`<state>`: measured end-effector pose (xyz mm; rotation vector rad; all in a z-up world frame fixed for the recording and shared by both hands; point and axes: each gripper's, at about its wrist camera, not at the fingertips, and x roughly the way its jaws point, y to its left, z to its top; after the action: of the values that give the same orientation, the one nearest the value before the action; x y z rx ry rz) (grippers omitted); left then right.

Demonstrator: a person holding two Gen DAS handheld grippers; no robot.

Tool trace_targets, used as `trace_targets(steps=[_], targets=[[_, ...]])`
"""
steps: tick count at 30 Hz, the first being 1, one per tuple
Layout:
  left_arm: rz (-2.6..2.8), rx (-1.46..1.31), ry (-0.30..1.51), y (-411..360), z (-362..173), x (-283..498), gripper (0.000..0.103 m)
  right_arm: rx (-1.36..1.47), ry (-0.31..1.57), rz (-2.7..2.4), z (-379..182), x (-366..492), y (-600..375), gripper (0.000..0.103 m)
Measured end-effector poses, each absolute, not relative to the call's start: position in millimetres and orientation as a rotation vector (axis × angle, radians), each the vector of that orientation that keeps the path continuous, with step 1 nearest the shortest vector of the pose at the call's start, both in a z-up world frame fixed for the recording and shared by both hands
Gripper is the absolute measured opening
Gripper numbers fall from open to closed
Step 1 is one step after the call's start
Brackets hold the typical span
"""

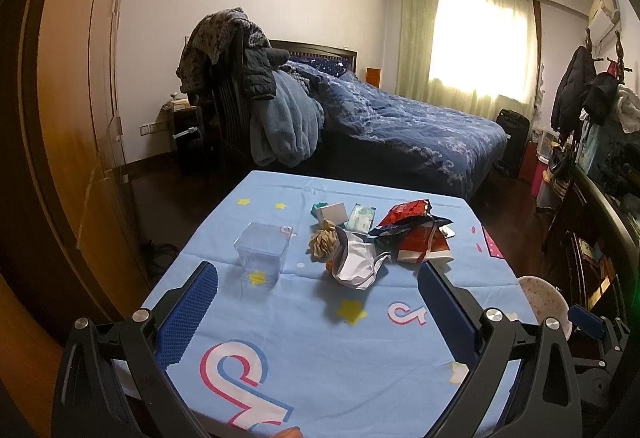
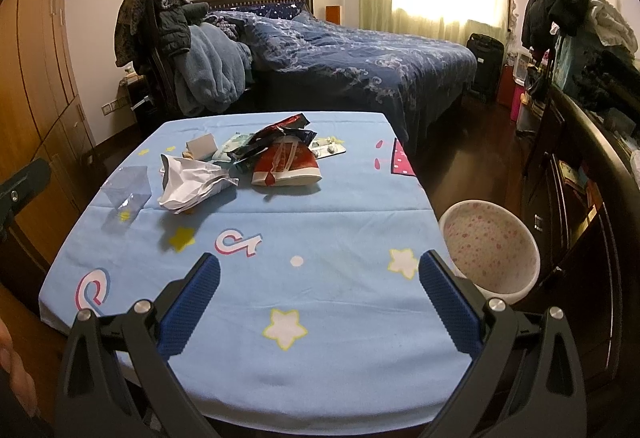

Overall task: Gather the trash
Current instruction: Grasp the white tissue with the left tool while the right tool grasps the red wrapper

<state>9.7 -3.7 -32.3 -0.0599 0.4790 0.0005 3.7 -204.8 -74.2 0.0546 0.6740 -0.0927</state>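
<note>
A pile of trash lies at the far side of the blue-clothed table (image 1: 320,358) (image 2: 320,318): crumpled white paper (image 1: 356,268) (image 2: 188,183), a red snack wrapper (image 1: 424,246) (image 2: 288,165), a dark red foil bag (image 1: 408,215) (image 2: 276,131), a beige crumpled wad (image 1: 322,244), a small white box (image 1: 332,213) (image 2: 202,146), a green tissue pack (image 1: 360,217) and a pill blister (image 2: 330,149). A clear plastic cup (image 1: 262,254) (image 2: 126,189) stands left of them. My left gripper (image 1: 318,274) and right gripper (image 2: 320,264) are open and hold nothing, both short of the pile.
A white pink-speckled bin (image 2: 490,252) (image 1: 544,298) stands beside the table's right edge. A dark dresser (image 2: 580,157) lines the right wall, a wooden wardrobe (image 1: 80,117) the left. Behind the table are a bed (image 1: 400,125) and a chair piled with clothes (image 1: 256,97).
</note>
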Motion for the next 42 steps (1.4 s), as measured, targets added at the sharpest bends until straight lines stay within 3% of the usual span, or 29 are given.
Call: trace_targets(steps=[10, 29, 31, 32, 34, 36, 39, 42], targets=[[0.004, -0.048, 0.574, -8.7, -57.2, 39.4, 0.1, 0.066, 0.746, -0.077, -91.3, 33.6, -206.5, 0.1], [-0.061, -0.062, 0.795, -37.0, -116.8, 176.3, 0.098, 0.039, 0.805, -0.017, -118.0, 105.6, -215.2, 0.099], [-0.073, -0.069, 0.805, -37.3, -118.3, 181.5, 0.087, 0.045, 0.797, -0.008, -115.5, 111.4, -216.9, 0.099], [-0.082, -0.075, 0.816, -38.0, -119.6, 184.8, 0.075, 0.05, 0.795, 0.0, -114.1, 114.5, -217.4, 0.099], [-0.109, -0.097, 0.831, -38.0, -122.7, 190.6, 0.067, 0.064, 0.792, 0.015, -111.7, 122.1, -219.4, 0.099], [-0.109, -0.083, 0.813, -37.5, -121.4, 190.4, 0.044, 0.078, 0.799, 0.025, -111.6, 130.5, -220.6, 0.099], [-0.109, -0.063, 0.781, -37.0, -117.1, 191.2, 0.02, 0.101, 0.802, 0.038, -107.3, 145.6, -223.5, 0.099], [-0.145, -0.106, 0.767, -30.6, -115.1, 193.3, 0.018, 0.136, 0.764, 0.074, -95.3, 165.3, -225.6, 0.099]])
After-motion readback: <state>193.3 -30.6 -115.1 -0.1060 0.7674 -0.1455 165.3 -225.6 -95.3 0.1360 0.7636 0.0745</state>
